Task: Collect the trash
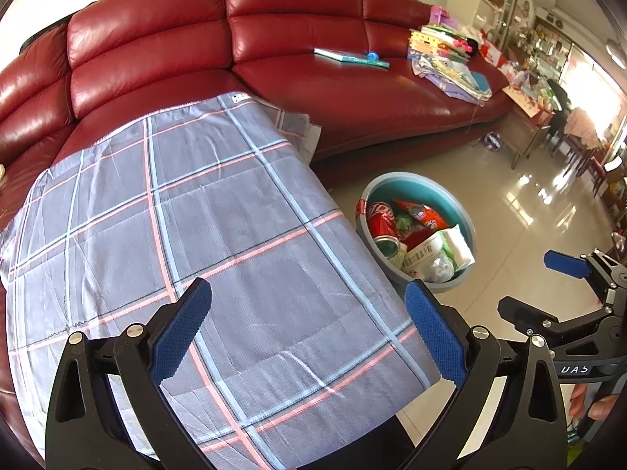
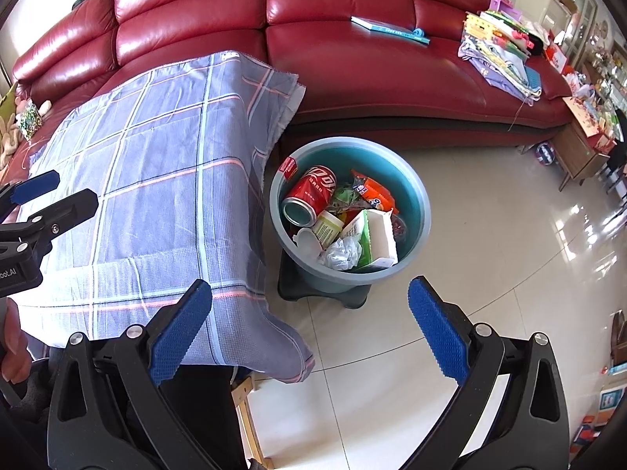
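Note:
A blue-grey basin stands on a dark stool on the floor beside the table; it also shows in the left wrist view. It holds a red cola can, an orange snack packet, a green-and-white carton, a small bottle and crumpled plastic. My left gripper is open and empty above the checked tablecloth. My right gripper is open and empty, above the floor in front of the basin.
A red leather sofa runs behind the table and basin, with a book and a pile of papers and toys on it. Glossy tiled floor lies to the right. Cabinets and clutter stand at the far right.

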Demonstrator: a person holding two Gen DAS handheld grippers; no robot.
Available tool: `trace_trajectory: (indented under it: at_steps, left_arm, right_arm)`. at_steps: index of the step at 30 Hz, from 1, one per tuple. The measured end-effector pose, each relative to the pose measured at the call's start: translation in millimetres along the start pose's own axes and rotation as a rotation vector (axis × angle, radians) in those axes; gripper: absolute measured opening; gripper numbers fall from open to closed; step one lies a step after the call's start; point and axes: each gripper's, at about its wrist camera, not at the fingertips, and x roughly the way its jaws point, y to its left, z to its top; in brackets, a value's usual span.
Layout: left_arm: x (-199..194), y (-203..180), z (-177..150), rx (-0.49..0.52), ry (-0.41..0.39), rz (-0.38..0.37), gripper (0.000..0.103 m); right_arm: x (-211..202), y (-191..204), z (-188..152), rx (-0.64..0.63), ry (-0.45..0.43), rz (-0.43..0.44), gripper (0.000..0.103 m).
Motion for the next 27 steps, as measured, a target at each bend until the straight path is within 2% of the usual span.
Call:
trace_trajectory:
  at_steps: [16,23,27]
  left_arm:
    - [18.2,2.0,-6.2,-0.009,0.024,0.012,0.099]
    - [21.8,0.1,-7.6,0.002,0.023,-0.009,0.099]
    - [22.0,-4.0,-8.7,0.022,0.015,0.007,0.099]
  right_arm:
    - [20.2,-0.7,-1.3,0.001,0.035,-0.009,0.096]
    - [27.2,-4.3,-1.1,0.014,0.046,-0.006,0.096]
    - [29.7,-8.0,-1.1,0.024,0.049,-0.006,0.096]
